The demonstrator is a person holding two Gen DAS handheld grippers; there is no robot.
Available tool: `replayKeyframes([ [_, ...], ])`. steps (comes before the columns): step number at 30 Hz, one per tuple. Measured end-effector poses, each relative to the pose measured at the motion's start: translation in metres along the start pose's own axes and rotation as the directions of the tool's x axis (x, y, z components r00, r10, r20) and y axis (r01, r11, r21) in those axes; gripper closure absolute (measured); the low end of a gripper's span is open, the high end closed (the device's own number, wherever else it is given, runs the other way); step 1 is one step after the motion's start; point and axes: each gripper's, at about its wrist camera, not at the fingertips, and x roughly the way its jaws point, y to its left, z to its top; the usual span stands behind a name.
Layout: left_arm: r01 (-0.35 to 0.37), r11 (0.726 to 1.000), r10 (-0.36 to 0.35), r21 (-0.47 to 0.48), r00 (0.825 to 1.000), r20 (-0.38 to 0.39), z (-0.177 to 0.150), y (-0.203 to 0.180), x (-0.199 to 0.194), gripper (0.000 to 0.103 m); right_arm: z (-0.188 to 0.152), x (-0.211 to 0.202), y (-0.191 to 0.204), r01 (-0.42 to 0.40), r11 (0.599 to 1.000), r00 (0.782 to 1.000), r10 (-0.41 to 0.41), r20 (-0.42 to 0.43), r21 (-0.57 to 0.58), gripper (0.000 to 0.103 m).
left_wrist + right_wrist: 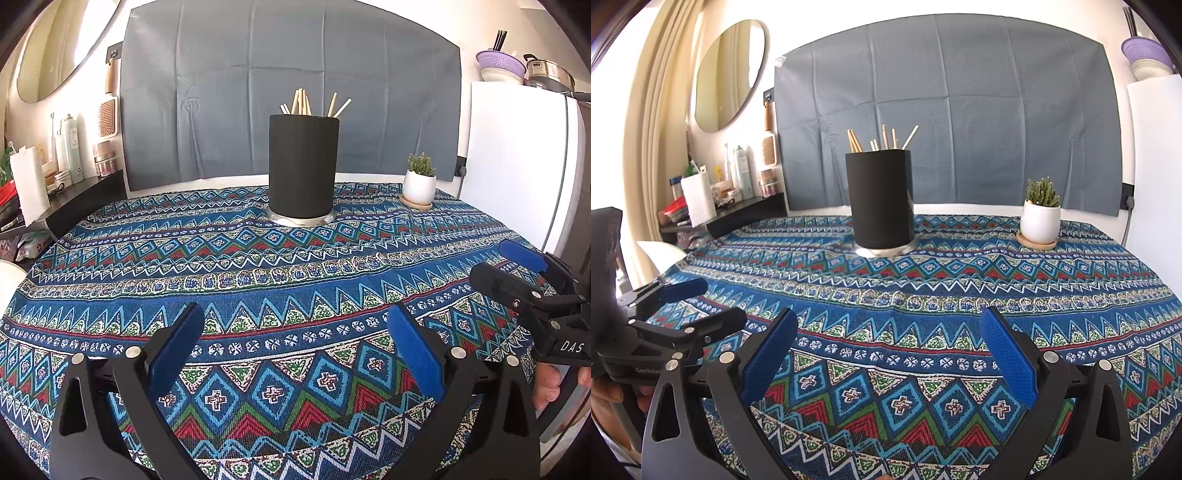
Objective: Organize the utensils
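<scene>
Left wrist view: left tool [295, 354] spread, empty; right tool [890, 356] likewise. Chopsticks [314, 103] all stand in black holder [302, 166] mid-table [110, 258]. Looks finished; next, likely just retreat.

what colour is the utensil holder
The cylindrical utensil holder is matte black with a silver metal base, clearest in the right wrist view.
</scene>
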Motion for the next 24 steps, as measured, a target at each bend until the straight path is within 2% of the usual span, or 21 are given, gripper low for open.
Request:
replayKeyframes([
  [24,0.005,1.000,-0.005,-0.019,1.000,-0.005,0.0001,0.0053,0.0013,0.006,-0.0014,-0.0006,-0.0008,-0.002,1.000,1.000,0.002,0.005,-0.002,0.008],
])
